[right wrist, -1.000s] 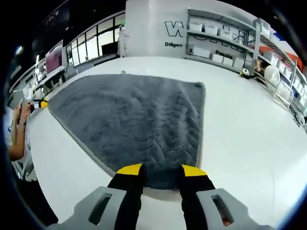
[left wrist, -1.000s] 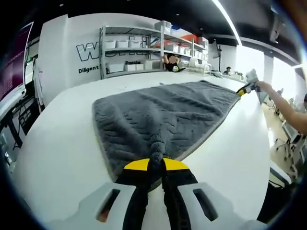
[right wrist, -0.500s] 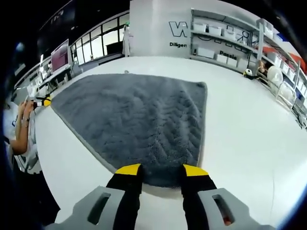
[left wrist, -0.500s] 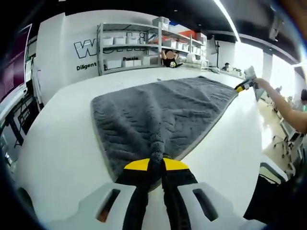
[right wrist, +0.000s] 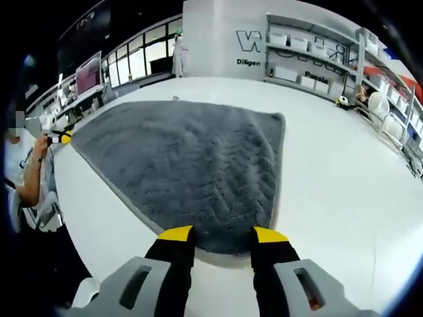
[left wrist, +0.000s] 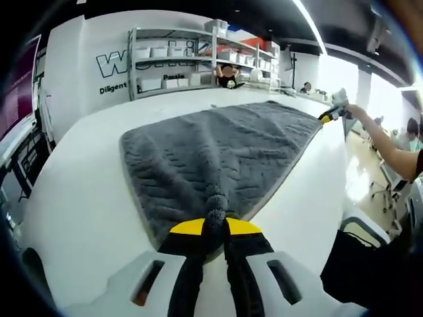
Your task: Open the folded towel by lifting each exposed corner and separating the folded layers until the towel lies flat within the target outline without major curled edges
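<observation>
A grey towel (left wrist: 218, 158) lies spread across the white counter (left wrist: 79, 198), its long axis running between the two tools. The left tool (left wrist: 215, 228) pinches one near corner, bunching the pile between closed jaws. At the opposite end, the right tool (right wrist: 221, 232) stands with jaws apart astride the towel's edge, gripping nothing. Shelves (right wrist: 310, 53) line the far wall.
</observation>
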`<state>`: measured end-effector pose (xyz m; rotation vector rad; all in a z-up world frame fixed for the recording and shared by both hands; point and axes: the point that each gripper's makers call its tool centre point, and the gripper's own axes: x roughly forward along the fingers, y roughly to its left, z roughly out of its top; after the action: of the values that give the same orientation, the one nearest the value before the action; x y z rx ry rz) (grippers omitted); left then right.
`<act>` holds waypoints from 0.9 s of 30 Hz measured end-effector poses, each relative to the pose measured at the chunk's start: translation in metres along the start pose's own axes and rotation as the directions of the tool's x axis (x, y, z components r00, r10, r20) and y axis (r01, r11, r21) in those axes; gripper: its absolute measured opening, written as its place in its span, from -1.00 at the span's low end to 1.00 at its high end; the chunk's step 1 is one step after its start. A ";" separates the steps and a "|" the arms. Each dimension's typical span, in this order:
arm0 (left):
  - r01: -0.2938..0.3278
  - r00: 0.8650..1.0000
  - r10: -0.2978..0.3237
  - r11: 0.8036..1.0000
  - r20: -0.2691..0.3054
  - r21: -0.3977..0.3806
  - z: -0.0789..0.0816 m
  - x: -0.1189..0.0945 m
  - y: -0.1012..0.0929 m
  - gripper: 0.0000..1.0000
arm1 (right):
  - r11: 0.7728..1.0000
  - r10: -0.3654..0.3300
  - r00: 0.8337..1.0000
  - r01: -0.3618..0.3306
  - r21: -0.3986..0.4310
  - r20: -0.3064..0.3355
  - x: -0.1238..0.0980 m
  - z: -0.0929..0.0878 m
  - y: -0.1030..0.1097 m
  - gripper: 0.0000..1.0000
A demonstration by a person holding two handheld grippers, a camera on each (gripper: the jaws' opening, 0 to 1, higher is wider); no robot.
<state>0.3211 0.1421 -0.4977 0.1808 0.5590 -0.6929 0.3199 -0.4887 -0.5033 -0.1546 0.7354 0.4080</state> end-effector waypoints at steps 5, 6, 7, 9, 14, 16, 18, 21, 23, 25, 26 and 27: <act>-0.013 1.000 0.013 1.000 0.008 -0.018 -0.002 -0.002 -0.003 -0.78 | 1.000 0.016 1.000 -0.017 -0.020 -0.019 -0.006 -0.006 -0.002 -0.35; -0.015 1.000 0.015 1.000 0.008 -0.015 -0.002 -0.003 -0.004 -0.78 | 1.000 0.019 1.000 -0.020 -0.021 -0.018 -0.008 -0.006 -0.003 -0.35; -0.018 1.000 0.019 1.000 0.008 -0.012 -0.003 -0.003 -0.006 -0.78 | 1.000 0.022 1.000 -0.023 -0.017 -0.016 -0.009 -0.007 -0.004 -0.35; -0.023 1.000 0.023 1.000 0.007 -0.008 -0.004 -0.005 -0.008 -0.77 | 1.000 0.027 1.000 -0.027 -0.013 -0.013 -0.010 -0.008 -0.005 -0.36; -0.016 1.000 0.016 1.000 0.011 -0.010 -0.005 -0.007 -0.009 -0.76 | 1.000 0.024 1.000 -0.024 -0.008 -0.009 -0.012 -0.009 -0.001 -0.36; -0.017 1.000 0.018 1.000 0.016 -0.013 -0.005 -0.007 -0.009 -0.75 | 1.000 0.022 1.000 -0.022 -0.008 -0.010 -0.012 -0.009 -0.004 -0.35; -0.018 1.000 0.018 1.000 0.020 -0.012 -0.005 -0.007 -0.010 -0.74 | 1.000 0.030 1.000 -0.030 0.002 -0.003 -0.012 -0.008 0.000 -0.29; -0.011 1.000 0.011 1.000 0.016 0.025 -0.005 -0.008 -0.013 -0.68 | 0.998 0.052 0.998 -0.053 0.030 0.021 -0.013 -0.007 0.006 -0.12; -0.016 1.000 0.014 0.997 0.021 0.073 -0.004 -0.010 -0.015 -0.61 | 0.997 0.062 0.997 -0.064 0.048 0.049 -0.014 -0.004 0.011 0.04; -0.012 0.999 0.009 0.996 0.034 0.085 -0.002 -0.014 -0.019 -0.38 | 0.998 0.044 0.997 -0.047 0.041 0.070 -0.015 -0.001 0.016 0.16; -0.015 0.998 0.010 0.996 0.059 0.090 0.003 -0.015 -0.020 -0.34 | 0.999 0.027 0.996 -0.029 0.029 0.082 -0.017 0.002 0.016 0.20; -0.020 0.996 0.011 0.995 0.090 0.095 0.008 -0.017 -0.021 -0.34 | 0.999 0.017 0.996 -0.020 0.025 0.092 -0.020 0.005 0.019 0.25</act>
<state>0.3004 0.1332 -0.4808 0.2419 0.4388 -0.7094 0.3017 -0.4761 -0.4864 -0.1041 0.6521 0.4203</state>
